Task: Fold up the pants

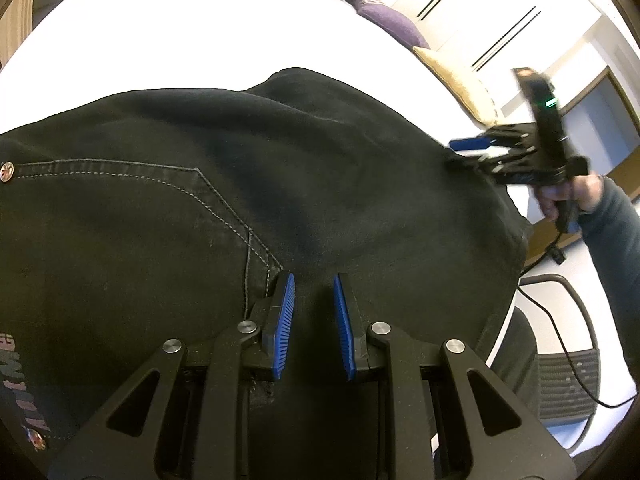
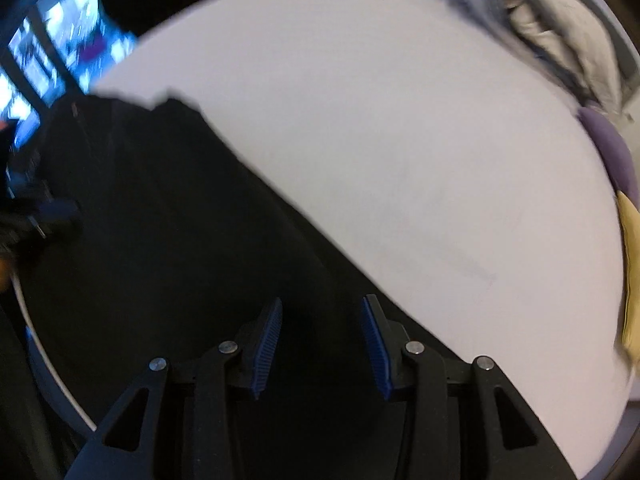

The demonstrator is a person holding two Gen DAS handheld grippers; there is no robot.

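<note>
Black pants judged soft, floppy denim, best gripped at a doubled edge; left gripper narrow, right gripper half-open, cloth just ahead, grip on cloth cannot be told

L tool: angled steeply down, blue pads a narrow gap apart, black fabric betw. them; true pinch not clear. R tool: pads set wider, tips low over dark cloth, no pinch seen. In L wrist view R tool blurred at far right, tips at the cloth's edge, gripped by a hand w/ dark sleeve behind it.
</note>
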